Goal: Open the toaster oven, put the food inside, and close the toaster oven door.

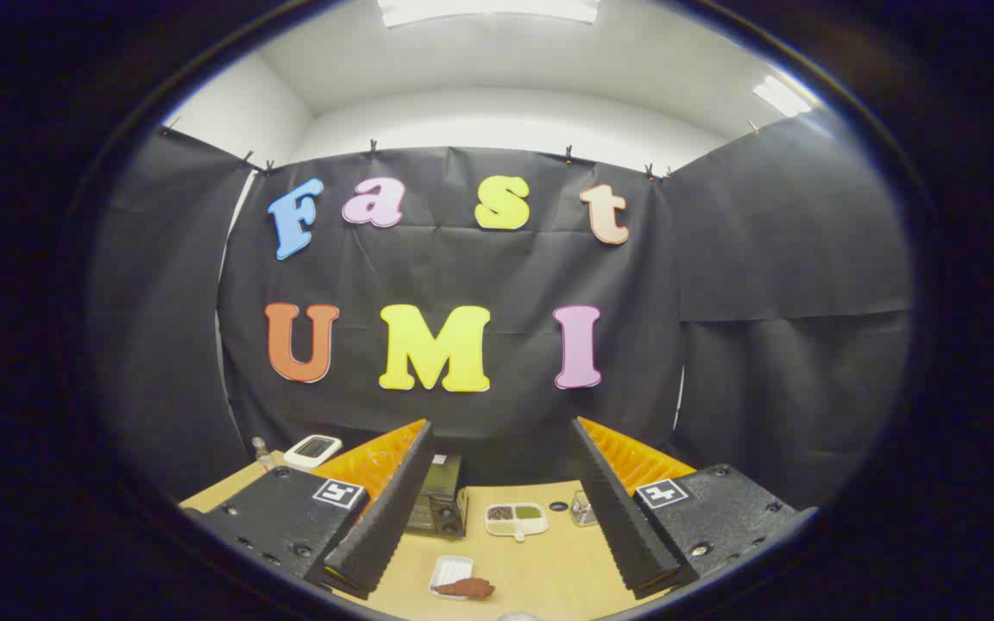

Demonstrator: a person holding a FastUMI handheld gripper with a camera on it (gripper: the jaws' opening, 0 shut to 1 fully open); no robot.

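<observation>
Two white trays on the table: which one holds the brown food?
The plain white tray nearer the fingers, with the brown food at its edge. The divided tray beyond it, beside the toaster oven, has dark and green fillings. Gripper open.

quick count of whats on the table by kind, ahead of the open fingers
toaster oven: 1
trays: 2 (divided tray, white tray)
brown food: 1
bottle: 1
white device: 1
metal item: 1
total: 7

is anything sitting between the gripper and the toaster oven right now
Nothing visible blocks it. The gripper hangs open above the table, and the toaster oven sits beyond the fingers with bare tabletop in front. The food on its white tray lies nearer, slightly aside from the oven.
</observation>
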